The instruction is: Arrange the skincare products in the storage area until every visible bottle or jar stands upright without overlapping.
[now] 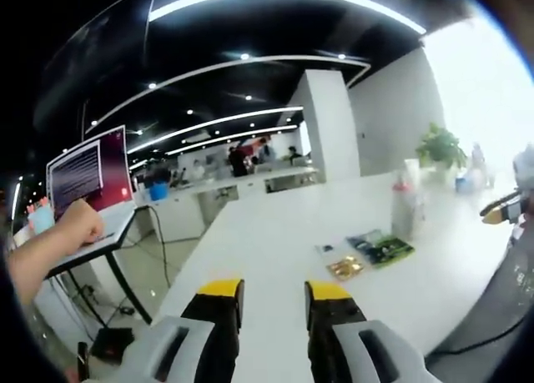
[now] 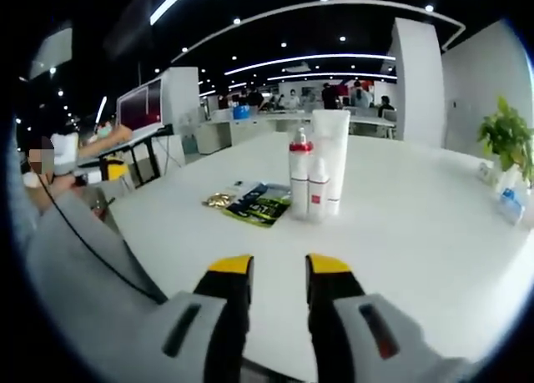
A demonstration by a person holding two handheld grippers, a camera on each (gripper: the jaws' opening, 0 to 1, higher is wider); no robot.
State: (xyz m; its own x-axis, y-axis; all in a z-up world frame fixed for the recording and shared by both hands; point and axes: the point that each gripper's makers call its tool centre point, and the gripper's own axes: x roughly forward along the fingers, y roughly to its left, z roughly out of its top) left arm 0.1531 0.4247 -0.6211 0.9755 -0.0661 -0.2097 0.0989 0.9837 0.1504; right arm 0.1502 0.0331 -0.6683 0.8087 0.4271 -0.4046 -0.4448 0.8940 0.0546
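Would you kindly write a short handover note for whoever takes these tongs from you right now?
Left tongs: open, empty, held above the white table.
Right tongs: open, empty, pointing toward the products.
Products: pump bottle, small bottle and tall white tube all stand upright in a tight cluster mid-table; whether they touch is unclear. Flat packets lie beside them.
Done: nothing grasped yet.
Left: probably space the bottles apart, keeping everything upright and visible.

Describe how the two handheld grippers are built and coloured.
Both match: the left gripper and right gripper each have two black jaws capped with yellow tips, rising from light grey housings with dark slots. A grey sleeve with a thin black cable lies beside the right one.
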